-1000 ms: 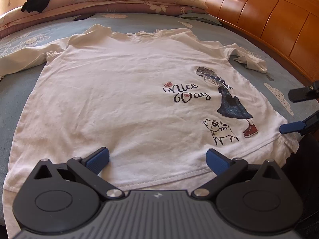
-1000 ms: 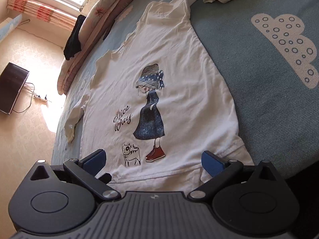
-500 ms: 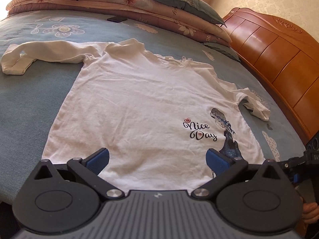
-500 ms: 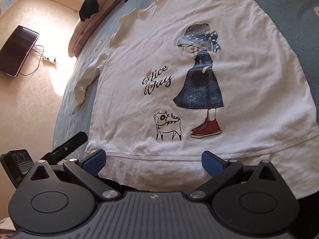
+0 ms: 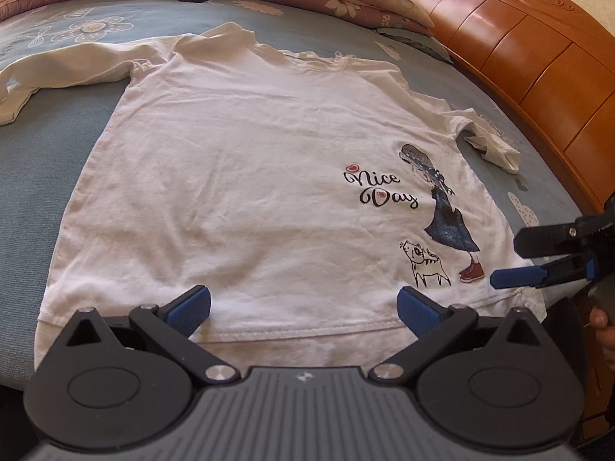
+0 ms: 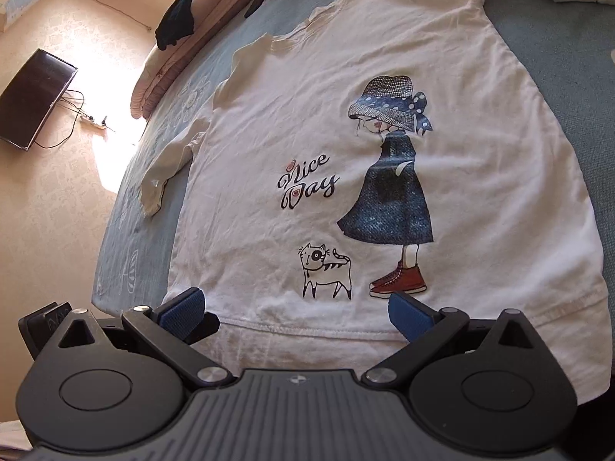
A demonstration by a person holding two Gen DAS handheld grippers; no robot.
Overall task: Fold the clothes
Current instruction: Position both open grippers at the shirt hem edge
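- White cotton long-sleeved shirt [image 5: 246, 176], printed with a hatted girl, a cat and the words "Nice Day", is lying face up and spread flat on the blue floral bedspread [image 5: 46, 161], filling the centre of both wrist views.
- Left gripper [image 5: 303, 303] is hanging over the hem in the lower centre of its frame, blue pads spread wide and holding nothing.
- Right gripper [image 6: 294, 309] is likewise standing open over the hem below the printed cat; in the left wrist view it is entering from the right edge [image 5: 546, 257], beside the shirt's corner.
- Compared with half a second ago, both cameras are sitting closer to the hem, and the right gripper is showing further into the left view.
- Both tools appear to be closing in on the bottom edge, so the first fold is judged not yet begun; neither pad is pinching cloth.
- One sleeve [image 5: 69, 65] is stretching toward the upper left; the other [image 5: 488, 142] is lying bunched near the wooden headboard [image 5: 538, 50].
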